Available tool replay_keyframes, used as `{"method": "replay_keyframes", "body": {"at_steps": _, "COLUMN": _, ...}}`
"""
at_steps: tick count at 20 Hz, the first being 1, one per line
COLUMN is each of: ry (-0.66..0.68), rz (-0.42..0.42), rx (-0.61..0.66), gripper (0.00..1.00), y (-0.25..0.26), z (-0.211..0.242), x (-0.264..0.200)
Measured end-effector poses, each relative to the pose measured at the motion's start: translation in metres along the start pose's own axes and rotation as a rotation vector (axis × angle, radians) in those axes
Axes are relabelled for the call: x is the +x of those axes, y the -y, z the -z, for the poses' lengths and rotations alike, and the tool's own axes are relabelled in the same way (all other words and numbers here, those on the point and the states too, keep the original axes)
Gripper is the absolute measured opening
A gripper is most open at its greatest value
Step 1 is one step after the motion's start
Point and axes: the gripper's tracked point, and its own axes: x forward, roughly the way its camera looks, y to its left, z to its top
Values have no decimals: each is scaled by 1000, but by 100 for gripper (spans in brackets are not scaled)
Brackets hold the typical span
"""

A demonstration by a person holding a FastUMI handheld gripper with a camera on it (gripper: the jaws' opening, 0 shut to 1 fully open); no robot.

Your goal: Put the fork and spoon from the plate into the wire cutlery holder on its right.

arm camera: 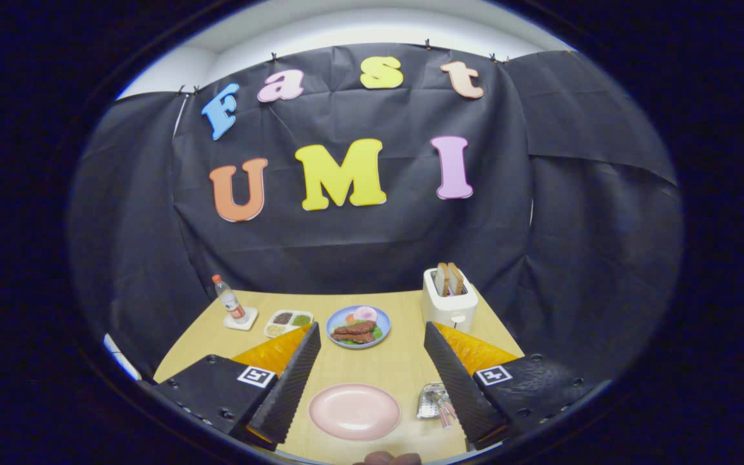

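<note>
White toaster (pixel 449 305) with two bread slices (pixel 449 278) at worktop's (pixel 372 368) far right. Blue plate of food (pixel 358 327) mid-back. Left of it a divided tray (pixel 288 322), then a bottle (pixel 229 301) upright on a white coaster (pixel 241 320).

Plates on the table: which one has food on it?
The blue plate beyond the open gripper, holding meat and greens. The pink plate between the fingers is bare.
</note>
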Motion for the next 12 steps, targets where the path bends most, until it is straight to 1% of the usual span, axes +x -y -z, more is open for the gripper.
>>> {"method": "replay_keyframes", "body": {"at_steps": 2, "ry": 62, "rz": 12, "rx": 16, "gripper": 97, "y": -3, "z": -6, "x": -9}}
{"method": "replay_keyframes", "body": {"at_steps": 6, "ry": 132, "rz": 39, "rx": -3, "gripper": 96, "y": -2, "z": -9, "x": -20}}
{"method": "replay_keyframes", "body": {"at_steps": 12, "ry": 167, "rz": 81, "rx": -24, "gripper": 96, "y": 1, "z": -13, "x": -23}}
